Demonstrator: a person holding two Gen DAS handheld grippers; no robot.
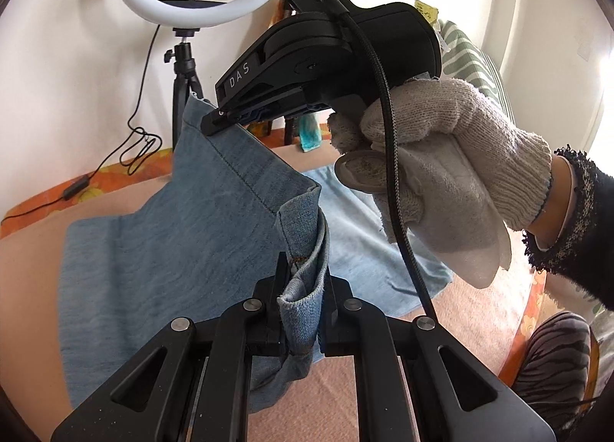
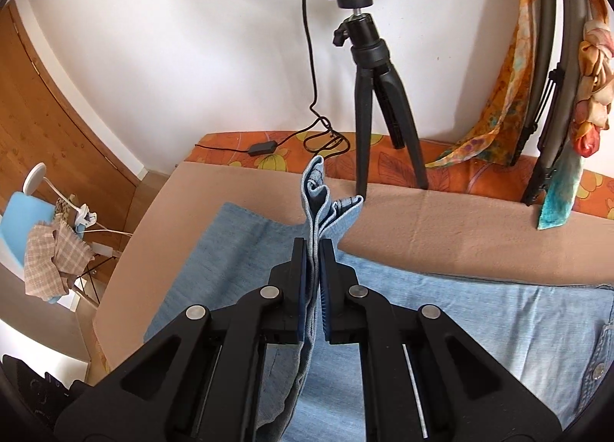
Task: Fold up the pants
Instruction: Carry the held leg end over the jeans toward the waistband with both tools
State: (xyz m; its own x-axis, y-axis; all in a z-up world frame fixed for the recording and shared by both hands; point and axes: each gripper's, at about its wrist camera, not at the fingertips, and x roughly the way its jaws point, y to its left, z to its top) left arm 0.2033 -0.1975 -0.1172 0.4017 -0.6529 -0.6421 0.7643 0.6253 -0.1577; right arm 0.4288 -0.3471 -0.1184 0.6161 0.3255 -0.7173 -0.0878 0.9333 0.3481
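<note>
- Left claw (image 1: 303, 288) is pinching the denim pants' (image 1: 153, 250) hem corner; right claw (image 2: 314, 261) is clamping the other corner at eleven o'clock.
- Pants are draping over the desk (image 2: 441, 219); folding step likely underway; next, carrying both corners across evenly.

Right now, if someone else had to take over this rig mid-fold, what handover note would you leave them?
Left tongs: shut on a bunched hem corner of the pants.
Right tongs: shut on another hem edge, also visible from the left wrist camera, held by a gloved hand.
Pants: light blue denim; the gripped leg end is lifted, the rest lies flat on the pink cloth-covered surface, buttoned waist end towards the right.
Done: both hem corners gripped and raised.
Left: carry the leg end over towards the waist, lay it down, release, smooth; any further fold.
</note>
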